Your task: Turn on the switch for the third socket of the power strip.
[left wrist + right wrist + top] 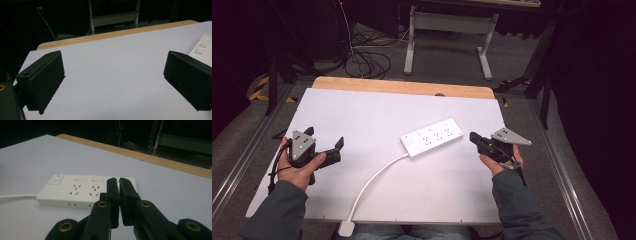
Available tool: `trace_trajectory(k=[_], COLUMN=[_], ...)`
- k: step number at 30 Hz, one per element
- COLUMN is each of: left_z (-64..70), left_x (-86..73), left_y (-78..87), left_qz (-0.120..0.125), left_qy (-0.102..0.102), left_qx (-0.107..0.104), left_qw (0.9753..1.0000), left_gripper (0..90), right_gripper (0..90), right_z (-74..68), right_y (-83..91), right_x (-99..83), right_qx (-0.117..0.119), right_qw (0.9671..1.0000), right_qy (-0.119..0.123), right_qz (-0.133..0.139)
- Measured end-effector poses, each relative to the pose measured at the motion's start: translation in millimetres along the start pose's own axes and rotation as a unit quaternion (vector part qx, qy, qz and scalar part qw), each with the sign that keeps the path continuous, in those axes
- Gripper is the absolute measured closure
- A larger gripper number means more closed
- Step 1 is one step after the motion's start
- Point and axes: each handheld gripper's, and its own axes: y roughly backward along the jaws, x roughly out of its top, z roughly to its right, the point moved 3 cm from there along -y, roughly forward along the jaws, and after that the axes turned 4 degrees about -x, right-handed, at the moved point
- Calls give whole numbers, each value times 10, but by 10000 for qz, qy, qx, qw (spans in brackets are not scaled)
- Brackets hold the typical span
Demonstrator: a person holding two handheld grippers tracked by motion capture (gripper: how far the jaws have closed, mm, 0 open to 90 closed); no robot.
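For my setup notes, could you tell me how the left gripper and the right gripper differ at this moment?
The left gripper has its jaws spread wide, while the right gripper has its jaws closed together. The left gripper sits well away from the power strip; the right gripper is close beside the strip's end, with nothing between its jaws. Both are black, hand-held, and carry a grey plate on top.

Bright evenly lit tabletop, dark surroundings, soft focus

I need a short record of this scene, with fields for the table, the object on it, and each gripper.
table: white table top with a wooden far edge
object: white power strip near the middle, flat, sockets facing up
cable: white cable running from the strip to the near edge
left gripper: open, holding nothing, left of the strip
right gripper: shut, holding nothing, close beside the strip's right end
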Motion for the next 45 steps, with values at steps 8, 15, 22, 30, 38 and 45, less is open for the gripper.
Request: trace_trajectory(k=[8, 15, 22, 30, 38, 45], left_z=[0, -2, -2, 1, 1, 1], left_x=[-1, 0, -1, -1, -1, 0], left_y=[3, 1, 0, -1, -6, -8], left_qz=[1, -15, -21, -5, -15, -13], left_qy=[11, -7, -11, 18, 7, 17], left_qx=[3, 8, 10, 6, -8, -6], left_qw=[10000, 10000, 10000, 10000, 10000, 10000], left_gripper=[38, 38, 38, 38, 38, 38], right_gripper=[711, 601, 514, 482, 352, 299], right_z=[-1, -19, -19, -20, 0, 27], right_y=[14, -6, -12, -12, -8, -8], right_x=[-19, -32, -34, -39, -50, -68], right_qx=[91, 199, 195, 173, 236, 244], right_qw=[9999, 9998, 9998, 9997, 9995, 9994], right_qy=[1, 55, 24, -127, -207, -228], right_qz=[47, 53, 85, 65, 42, 25])
